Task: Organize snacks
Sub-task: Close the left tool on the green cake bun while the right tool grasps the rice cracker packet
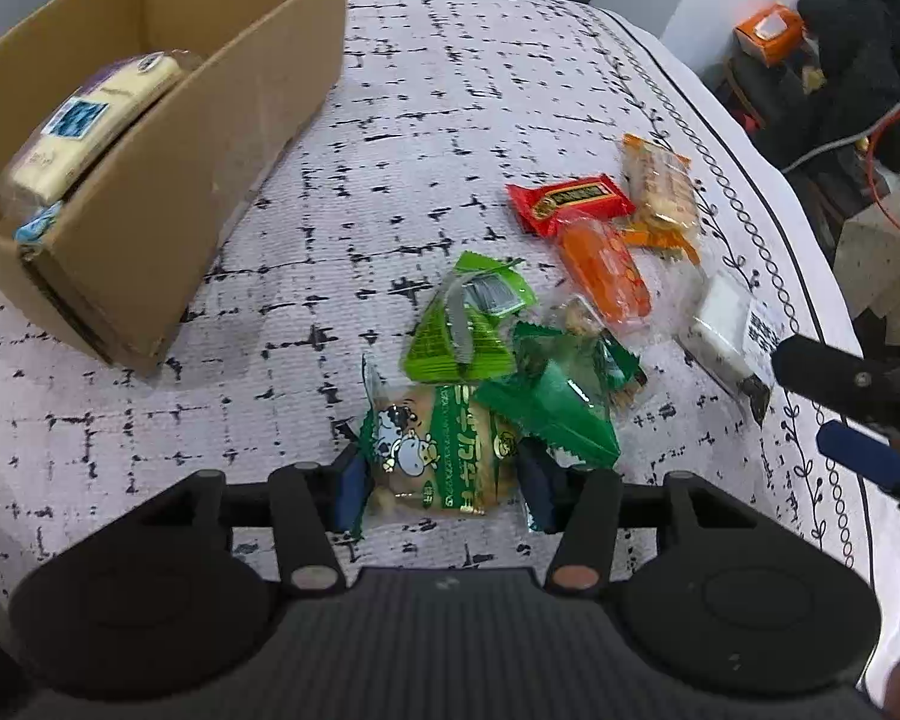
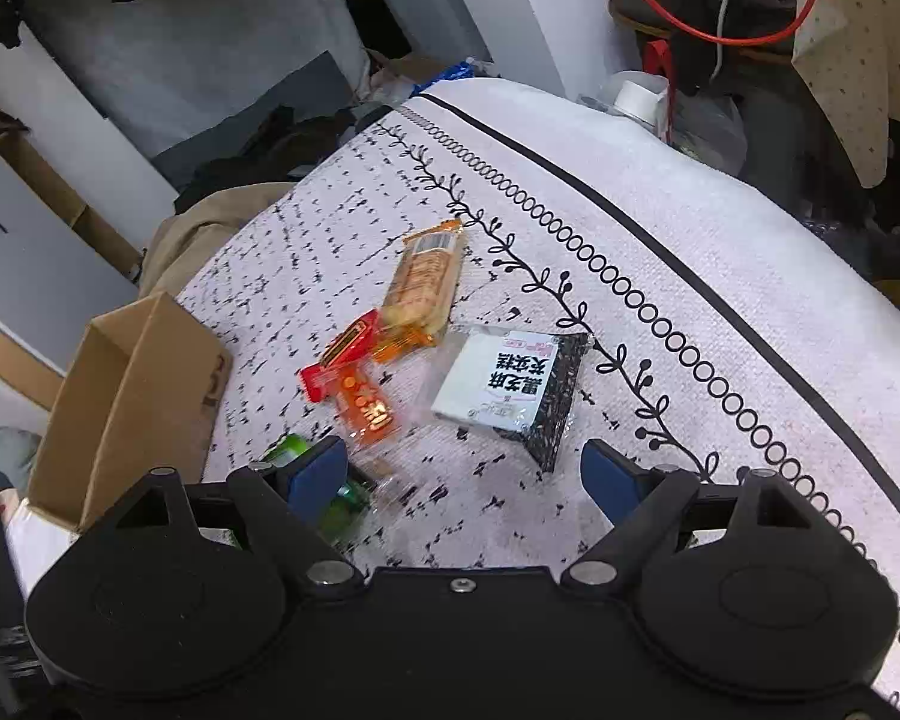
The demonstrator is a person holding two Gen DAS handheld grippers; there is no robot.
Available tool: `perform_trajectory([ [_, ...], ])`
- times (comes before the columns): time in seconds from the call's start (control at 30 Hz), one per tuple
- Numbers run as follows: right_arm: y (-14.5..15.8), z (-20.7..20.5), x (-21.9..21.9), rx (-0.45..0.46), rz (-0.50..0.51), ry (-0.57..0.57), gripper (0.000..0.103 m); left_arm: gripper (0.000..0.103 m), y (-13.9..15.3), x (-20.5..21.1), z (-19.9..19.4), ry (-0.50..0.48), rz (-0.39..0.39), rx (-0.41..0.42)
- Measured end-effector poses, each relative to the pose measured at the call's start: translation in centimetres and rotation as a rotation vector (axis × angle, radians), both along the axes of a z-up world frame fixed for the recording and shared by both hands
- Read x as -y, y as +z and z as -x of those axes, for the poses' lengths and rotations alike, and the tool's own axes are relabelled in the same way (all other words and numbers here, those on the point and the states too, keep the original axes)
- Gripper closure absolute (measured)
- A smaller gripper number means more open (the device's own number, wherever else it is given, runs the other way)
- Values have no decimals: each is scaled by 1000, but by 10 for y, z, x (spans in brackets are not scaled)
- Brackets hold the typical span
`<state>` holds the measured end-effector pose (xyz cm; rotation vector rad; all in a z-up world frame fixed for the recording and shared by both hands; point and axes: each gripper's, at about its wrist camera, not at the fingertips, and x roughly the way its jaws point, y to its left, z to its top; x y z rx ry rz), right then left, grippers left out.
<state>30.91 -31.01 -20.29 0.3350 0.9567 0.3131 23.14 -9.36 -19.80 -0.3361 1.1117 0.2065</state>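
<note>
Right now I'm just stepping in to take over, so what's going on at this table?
A person is sorting snack packets with two handheld grippers. The left gripper has its fingers on either side of the cow-print snack packet and looks closed on it. The right gripper is open and empty, above the cloth near the black-and-white packet. The cardboard box already holds a couple of packets, while the red packet, orange ones and green ones lie loose on the tablecloth.

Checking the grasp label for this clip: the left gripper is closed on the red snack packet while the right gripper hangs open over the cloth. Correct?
Not quite. The left gripper grips the green cow-print packet, not the red packet, which lies free on the cloth, as the left wrist view shows. The right gripper is open.
</note>
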Motion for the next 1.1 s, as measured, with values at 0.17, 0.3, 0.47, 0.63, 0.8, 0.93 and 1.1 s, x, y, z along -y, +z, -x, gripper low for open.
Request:
perform_trajectory([
  [0.17,-10,-8,-2,-12,18,-32,18,52,7,-12,2,19,8,0],
  [0.3,-13,-13,-8,-7,41,-40,17,52,13,-19,3,26,11,7],
  [0.47,-13,-17,-13,10,44,-51,10,52,20,-26,3,33,15,20],
  [0.63,-20,-23,-19,-2,80,-70,10,52,22,-32,3,48,10,26],
  [0.8,-22,-28,-25,12,92,-77,10,52,24,-34,0,58,-4,28],
  [0.93,-25,-34,-27,20,96,-86,10,52,24,-33,-2,58,-16,28],
  [1.1,-35,-41,-34,-10,143,-74,13,52,27,-31,-1,51,-36,23],
])
